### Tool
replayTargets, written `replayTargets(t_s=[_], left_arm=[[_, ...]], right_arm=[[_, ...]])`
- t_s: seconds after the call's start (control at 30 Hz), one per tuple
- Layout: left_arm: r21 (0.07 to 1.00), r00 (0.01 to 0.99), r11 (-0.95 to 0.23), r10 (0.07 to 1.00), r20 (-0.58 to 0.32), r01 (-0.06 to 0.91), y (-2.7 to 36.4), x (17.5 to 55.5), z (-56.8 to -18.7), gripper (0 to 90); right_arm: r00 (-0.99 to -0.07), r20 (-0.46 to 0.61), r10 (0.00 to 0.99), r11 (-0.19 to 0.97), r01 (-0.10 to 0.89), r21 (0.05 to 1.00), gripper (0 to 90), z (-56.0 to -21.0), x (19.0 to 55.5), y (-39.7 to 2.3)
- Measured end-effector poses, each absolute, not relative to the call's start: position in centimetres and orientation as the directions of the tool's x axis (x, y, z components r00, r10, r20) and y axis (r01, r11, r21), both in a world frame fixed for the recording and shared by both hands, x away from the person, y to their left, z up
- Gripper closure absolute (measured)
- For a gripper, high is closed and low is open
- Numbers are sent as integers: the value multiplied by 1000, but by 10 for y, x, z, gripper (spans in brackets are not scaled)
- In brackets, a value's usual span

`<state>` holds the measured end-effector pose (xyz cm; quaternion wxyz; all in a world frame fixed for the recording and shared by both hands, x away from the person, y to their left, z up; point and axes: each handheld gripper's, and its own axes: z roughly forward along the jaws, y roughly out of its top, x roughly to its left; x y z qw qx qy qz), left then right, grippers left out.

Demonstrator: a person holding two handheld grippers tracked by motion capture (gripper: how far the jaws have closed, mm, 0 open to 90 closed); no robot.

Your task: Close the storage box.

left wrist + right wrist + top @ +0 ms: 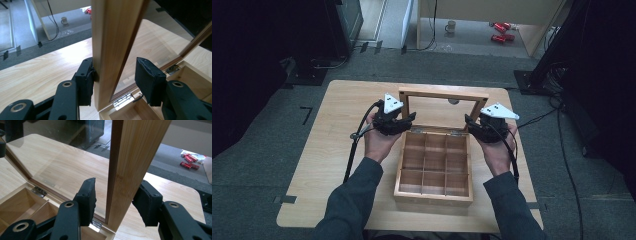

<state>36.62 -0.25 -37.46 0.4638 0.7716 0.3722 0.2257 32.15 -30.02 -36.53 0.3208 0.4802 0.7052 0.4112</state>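
Box [433,165] of empty wooden compartments sits mid-surface, its glazed lid [443,95] upright. Left hand-held gripper [404,121] and right hand-held gripper [472,123] straddle the lid's side rails, jaws parted, not clamped. Likely next: swinging the lid, evenly.

I see a mug [451,26] on the floor at twelve o'clock beyond the table [337,130], red cans [500,31] lying at one o'clock, and black cables [562,140] trailing over grey carpet [262,165] at three o'clock.
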Motion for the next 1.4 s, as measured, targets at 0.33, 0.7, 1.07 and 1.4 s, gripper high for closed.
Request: replayTargets(t_s=[0.33, 0.7, 1.07, 1.4], left_arm=[[889, 629, -280, 777, -13, 364, 1, 356, -376, 496], [892, 631, -279, 776, -9, 356, 7, 347, -375, 497], [898, 632, -270, 775, -11, 346, 16, 338, -374, 491], [896, 642, -282, 767, -4, 342, 18, 329, -373, 499]], right_arm=[[-346, -41, 937, 187, 403, 896, 523, -367, 309, -301], [-350, -44, 936, 187, 384, 904, 514, -367, 298, -302], [-360, -51, 931, 192, 368, 910, 503, -365, 287, -301], [-371, -55, 927, 201, 368, 908, 500, -365, 279, -301]])
